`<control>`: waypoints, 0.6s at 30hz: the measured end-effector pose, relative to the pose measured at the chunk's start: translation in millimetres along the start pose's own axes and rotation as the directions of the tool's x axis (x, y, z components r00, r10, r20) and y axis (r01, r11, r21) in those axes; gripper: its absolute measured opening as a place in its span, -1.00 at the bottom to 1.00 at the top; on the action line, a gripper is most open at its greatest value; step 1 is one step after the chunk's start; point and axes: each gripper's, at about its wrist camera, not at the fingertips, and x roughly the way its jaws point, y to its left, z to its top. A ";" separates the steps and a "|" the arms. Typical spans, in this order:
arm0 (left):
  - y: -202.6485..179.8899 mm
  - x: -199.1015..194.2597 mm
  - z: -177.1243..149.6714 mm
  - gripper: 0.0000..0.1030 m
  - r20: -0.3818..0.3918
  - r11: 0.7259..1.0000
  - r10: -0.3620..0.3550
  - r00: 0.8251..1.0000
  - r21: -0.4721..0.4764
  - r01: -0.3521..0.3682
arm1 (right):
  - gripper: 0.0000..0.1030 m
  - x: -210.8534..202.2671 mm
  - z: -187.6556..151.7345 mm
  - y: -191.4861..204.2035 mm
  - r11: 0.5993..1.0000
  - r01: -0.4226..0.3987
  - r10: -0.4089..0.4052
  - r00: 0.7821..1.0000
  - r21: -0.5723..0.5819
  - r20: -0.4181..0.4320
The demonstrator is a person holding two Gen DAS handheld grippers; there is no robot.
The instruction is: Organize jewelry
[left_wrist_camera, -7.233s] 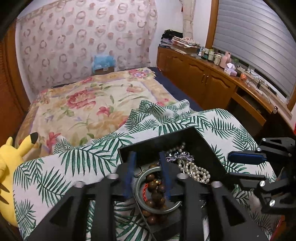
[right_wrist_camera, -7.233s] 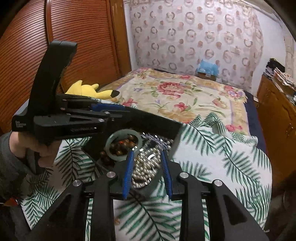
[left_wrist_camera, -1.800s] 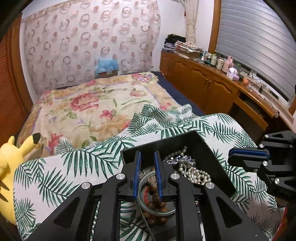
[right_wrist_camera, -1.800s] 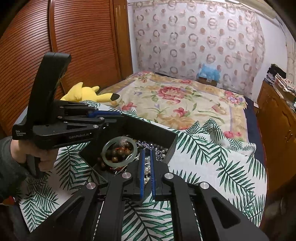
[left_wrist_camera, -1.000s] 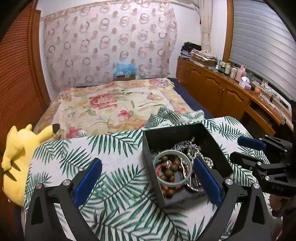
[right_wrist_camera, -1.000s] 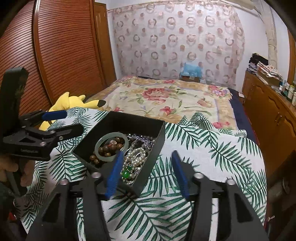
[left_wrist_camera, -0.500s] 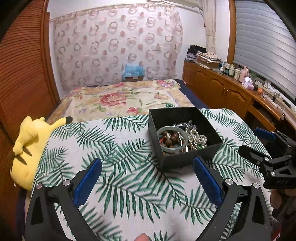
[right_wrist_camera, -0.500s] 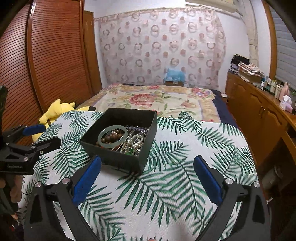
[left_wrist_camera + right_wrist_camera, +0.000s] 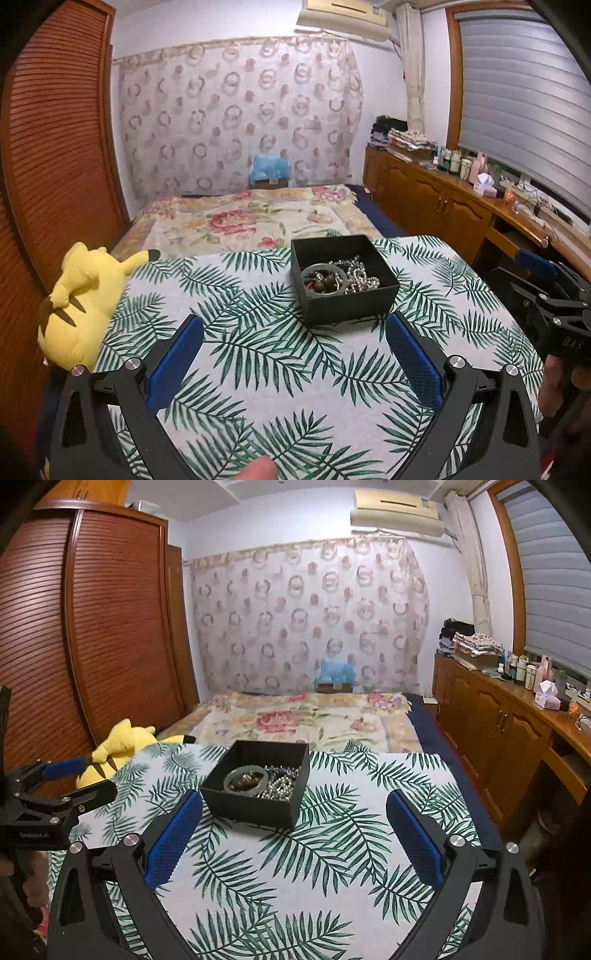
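My left claw (image 9: 293, 354) is spread wide with nothing between its blue pads, held low over the near part of the tabletop (image 9: 258, 373), which wears a palm-leaf cloth. My right claw (image 9: 293, 834) is just as wide apart and just as empty, over the same cloth. From the left wrist I see the right claw's side at the right edge; from the right wrist the left one shows at the left edge.

Ahead of both claws, well apart from either, the black box (image 9: 347, 302) sits on the cloth toward the far side. Inside it a pale green bangle (image 9: 325, 278) lies on the left with brown beads (image 9: 323, 283) within its ring, and a tangle of pearls and silvery chain (image 9: 360, 278) fills the right side.

At the left edge of the tabletop lies a yellow plush toy (image 9: 79, 302). Beyond is the bed (image 9: 251, 218) with a floral cover, then the patterned curtain (image 9: 236, 125), with wooden cabinets (image 9: 436, 206) along the right.
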 end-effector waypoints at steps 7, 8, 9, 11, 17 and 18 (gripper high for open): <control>-0.4 -13.1 -0.4 0.85 0.025 1.000 0.007 1.000 -0.006 -0.007 | 0.95 -15.1 1.0 3.5 1.000 0.007 -0.007 1.000 -0.008 0.027; -0.6 -14.2 -0.7 0.85 0.028 1.000 0.005 1.000 -0.006 -0.005 | 0.95 -15.9 0.8 4.1 1.000 0.008 -0.008 1.000 -0.008 0.027; -1.1 -14.8 -0.9 0.85 0.029 1.000 0.004 1.000 -0.006 -0.004 | 0.95 -16.2 0.1 4.6 1.000 0.007 -0.006 1.000 -0.009 0.027; -1.5 -16.1 -1.2 0.85 0.033 1.000 0.004 0.999 -0.007 -0.004 | 0.95 -16.3 -1.2 4.3 1.000 0.005 -0.005 1.000 -0.007 0.025; -0.9 -18.3 -1.6 0.85 0.041 1.000 0.011 0.999 -0.009 -0.011 | 0.95 -17.0 -1.8 2.9 1.000 0.007 -0.007 1.000 -0.005 0.025; -0.8 -18.7 -2.1 0.85 0.042 1.000 0.013 0.999 -0.009 -0.012 | 0.95 -16.9 -2.5 3.5 1.000 0.008 -0.008 1.000 -0.006 0.025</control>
